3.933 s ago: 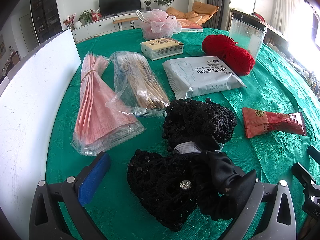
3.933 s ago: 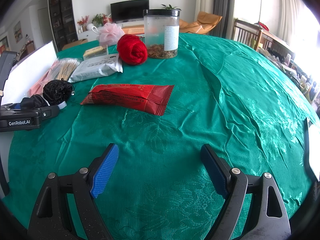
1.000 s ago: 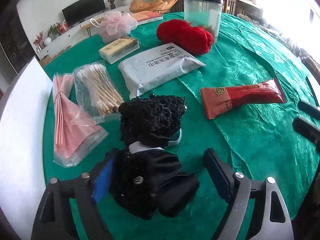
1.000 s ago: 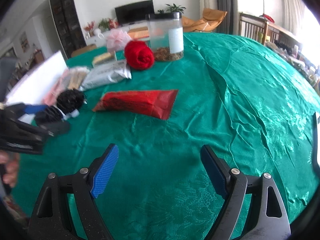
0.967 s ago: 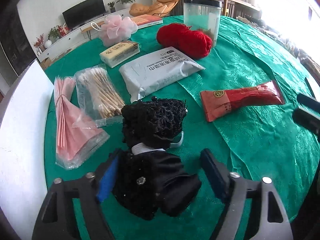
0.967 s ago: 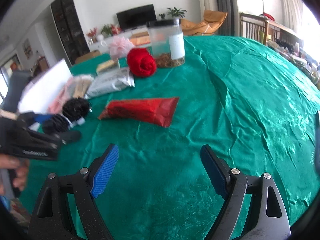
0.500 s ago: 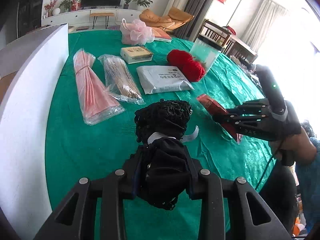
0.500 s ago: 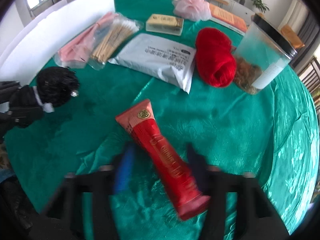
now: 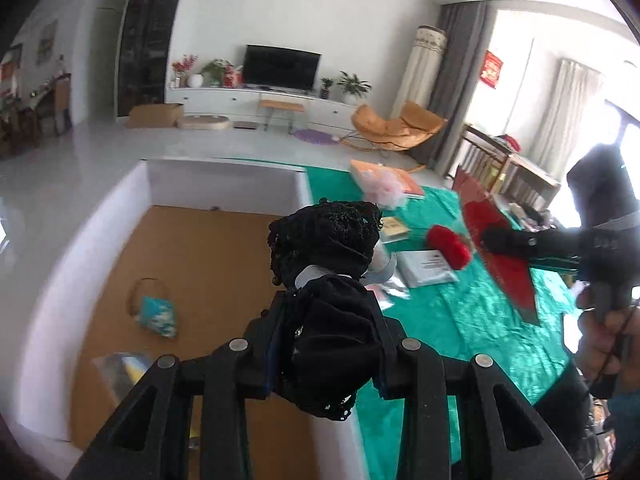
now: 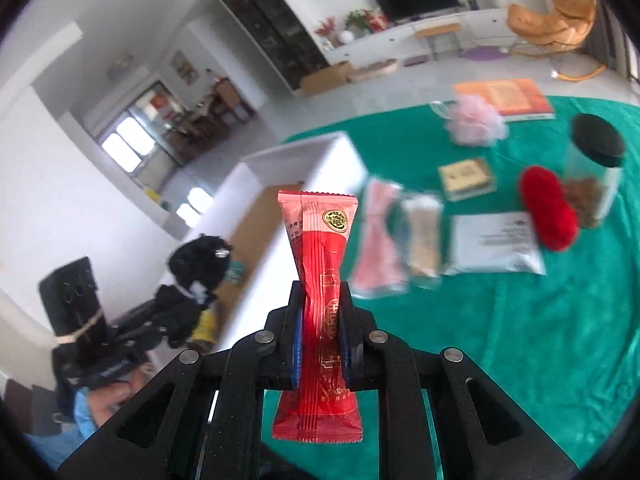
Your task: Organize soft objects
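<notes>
My left gripper is shut on a black lace hair net with a bow and holds it in the air above the white-walled box with a brown floor. My right gripper is shut on a red packet, held upright above the green table near the box's white wall. The right gripper with the red packet also shows in the left wrist view, and the left gripper with the black hair net in the right wrist view.
The box holds a teal item and a clear bag. On the green tablecloth lie a red yarn ball, a white wipes pack, a pink pack, cotton swabs, a pink pouf and a jar.
Both grippers have lifted their loads off the table. The left one has swung left over the box with the hair net. The right one has closed on the red packet and raised it.
</notes>
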A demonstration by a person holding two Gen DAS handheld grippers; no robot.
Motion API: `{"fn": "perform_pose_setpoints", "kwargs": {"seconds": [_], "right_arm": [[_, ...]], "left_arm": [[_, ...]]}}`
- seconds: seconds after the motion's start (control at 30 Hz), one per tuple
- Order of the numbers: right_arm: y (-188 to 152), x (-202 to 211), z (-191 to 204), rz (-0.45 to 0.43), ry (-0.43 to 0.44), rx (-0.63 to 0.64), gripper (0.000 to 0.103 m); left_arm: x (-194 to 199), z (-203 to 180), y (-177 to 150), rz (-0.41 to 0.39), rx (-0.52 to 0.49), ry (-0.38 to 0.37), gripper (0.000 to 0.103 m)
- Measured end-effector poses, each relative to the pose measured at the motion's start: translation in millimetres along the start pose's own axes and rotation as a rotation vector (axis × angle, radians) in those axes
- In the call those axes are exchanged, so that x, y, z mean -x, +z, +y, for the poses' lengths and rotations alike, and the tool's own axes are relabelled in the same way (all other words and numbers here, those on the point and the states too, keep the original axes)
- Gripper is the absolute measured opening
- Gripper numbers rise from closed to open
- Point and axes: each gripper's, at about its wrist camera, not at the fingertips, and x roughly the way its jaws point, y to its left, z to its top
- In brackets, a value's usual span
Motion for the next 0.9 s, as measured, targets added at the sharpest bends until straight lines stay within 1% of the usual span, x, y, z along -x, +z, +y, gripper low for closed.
{"fn": "perform_pose_setpoints", "kwargs": {"seconds": [0.03, 0.07, 0.1, 0.13, 0.17, 0.2, 0.27, 0.3, 0.33, 0.4, 0.47, 0.53, 0.57, 0.6, 0.63, 0.7, 0.73, 0.77, 0.8, 0.87, 0.9], "right_arm": [[2, -14, 21, 0.006, 0.049, 0.009, 0.016], [2, -29, 38, 0.016, 0.092, 0.017, 0.016], [2, -44, 53, 0.032, 0.131, 0.018, 0.02], [0, -59, 63, 0.053, 0.15, 0.019, 0.022], [-3, -72, 70, 0.078, 0.161, 0.024, 0.048], [-6, -82, 73, 0.092, 0.159, 0.024, 0.079], [-16, -82, 65, 0.066, 0.118, 0.035, 0.079], [-19, -78, 56, 0.051, 0.074, 0.05, 0.079], [-23, -73, 45, 0.031, 0.002, 0.066, 0.079], [-36, -57, 15, -0.018, -0.188, 0.11, 0.079], [-56, -41, -25, -0.05, -0.412, 0.131, 0.079], [-79, -29, -73, -0.041, -0.631, 0.099, 0.079], [-91, -22, -97, -0.028, -0.711, 0.06, 0.079], [-103, -15, -120, -0.021, -0.757, 0.013, 0.079], [-115, -7, -138, -0.025, -0.787, -0.031, 0.079], [-131, 14, -163, -0.044, -0.843, -0.103, 0.079], [-135, 21, -174, -0.051, -0.867, -0.125, 0.079], [-136, 28, -181, -0.054, -0.885, -0.142, 0.079], [-134, 30, -189, -0.054, -0.896, -0.152, 0.079], [-124, 31, -198, -0.063, -0.911, -0.138, 0.079], [-116, 31, -205, -0.063, -0.908, -0.134, 0.081]], "left_arm": [[6, 14, -2, 0.002, 0.011, 0.049, 0.04], [10, 27, -4, 0.009, 0.024, 0.101, 0.055], [11, 37, -8, 0.022, 0.037, 0.159, 0.084], [11, 46, -13, 0.03, 0.052, 0.218, 0.096], [13, 53, -18, 0.025, 0.065, 0.264, 0.102], [13, 57, -23, 0.018, 0.073, 0.286, 0.102], [10, 59, -29, 0.015, 0.085, 0.287, 0.102], [8, 55, -31, 0.011, 0.09, 0.273, 0.102], [4, 50, -33, 0.011, 0.09, 0.246, 0.102], [-3, 25, -33, 0.012, 0.065, 0.16, 0.102], [-13, -13, -31, 0.023, 0.007, 0.049, 0.102], [-26, -60, -33, 0.054, -0.064, -0.061, 0.102], [-34, -85, -37, 0.08, -0.098, -0.111, 0.102], [-46, -107, -43, 0.107, -0.129, -0.151, 0.102], [-59, -128, -48, 0.137, -0.153, -0.176, 0.102], [-95, -160, -63, 0.202, -0.185, -0.21, 0.102], [-115, -172, -69, 0.235, -0.195, -0.213, 0.102], [-137, -180, -74, 0.263, -0.204, -0.198, 0.102], [-157, -188, -78, 0.281, -0.217, -0.167, 0.102], [-195, -198, -79, 0.295, -0.251, -0.075, 0.102], [-213, -201, -78, 0.305, -0.263, -0.022, 0.102]]}}
